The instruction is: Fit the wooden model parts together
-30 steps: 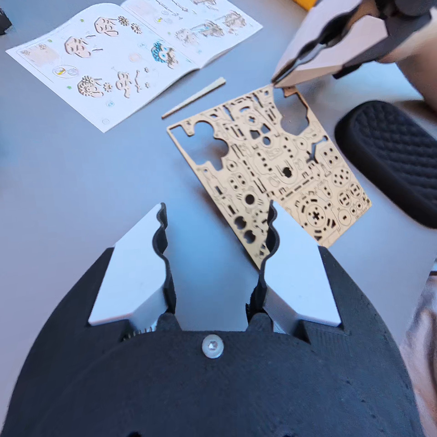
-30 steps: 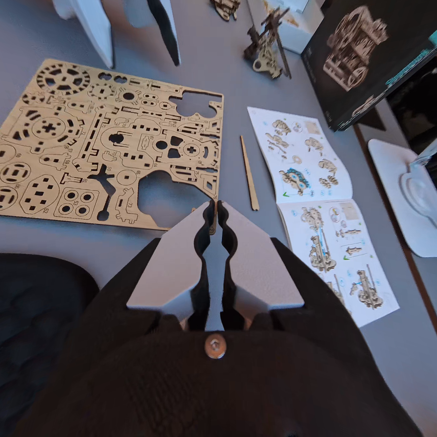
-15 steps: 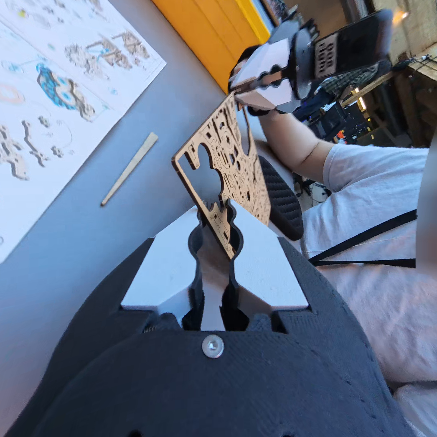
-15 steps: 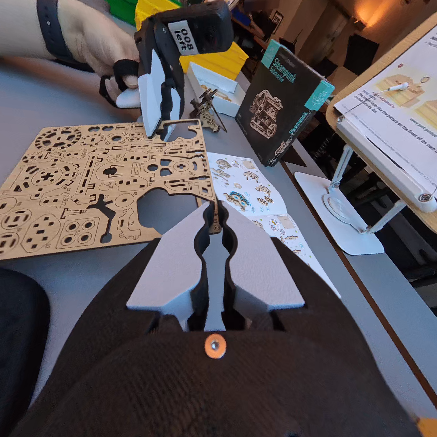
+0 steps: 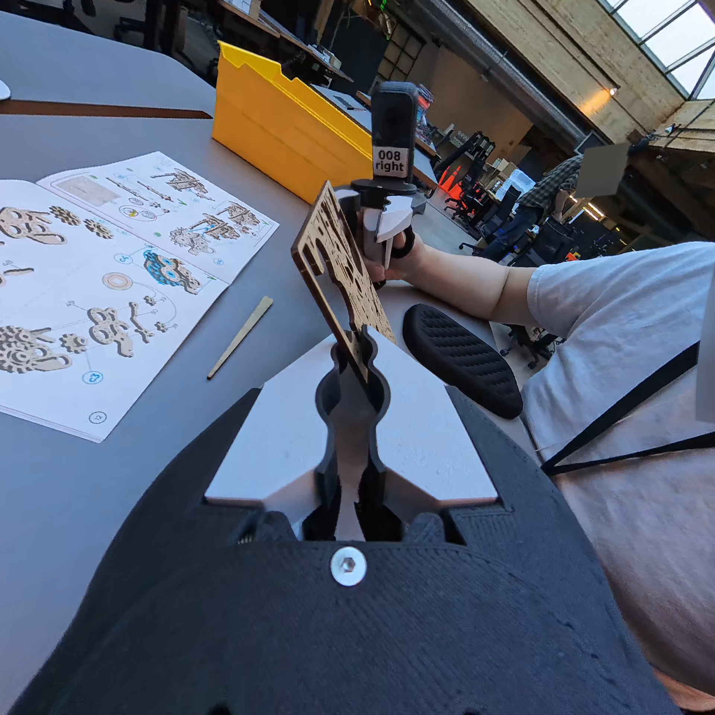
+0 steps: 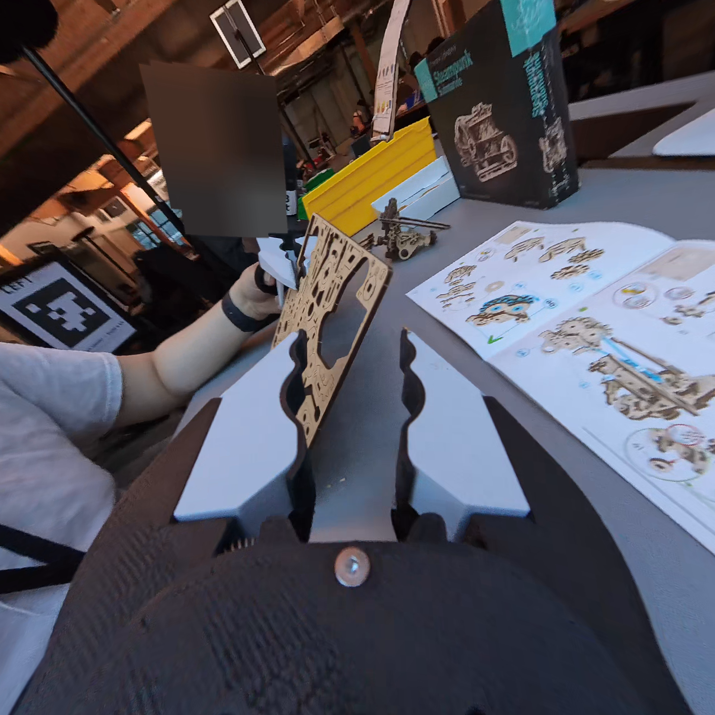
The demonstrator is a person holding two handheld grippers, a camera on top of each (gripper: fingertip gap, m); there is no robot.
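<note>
A laser-cut wooden parts sheet (image 5: 336,253) stands tilted on edge above the grey table (image 5: 58,503). My left gripper (image 5: 354,342) is shut on its near edge. In the right wrist view the sheet (image 6: 329,305) runs from the far left gripper (image 6: 289,271) down to my right gripper (image 6: 350,340). The right gripper is open, and the sheet's near corner rests against the inner side of its left finger (image 6: 251,418). The right gripper also shows in the left wrist view (image 5: 381,236), behind the sheet. A partly built wooden model (image 6: 402,236) stands farther back.
An open instruction booklet (image 5: 96,290) lies left of the sheet, with a thin wooden stick (image 5: 240,340) beside it. A black padded rest (image 5: 460,371) lies to the right. A yellow bin (image 5: 286,127), a white box (image 6: 421,193) and the dark kit box (image 6: 499,104) stand at the back. Left tips to right tips: about 12 centimeters. My left gripper is the nearer one to the partly built wooden model (image 6: 402,236): about 20 centimeters, against 25 centimeters.
My left gripper closed on the sheet's edge and raised the sheet from flat to upright. My right gripper, shut on the sheet's corner before, has opened.
</note>
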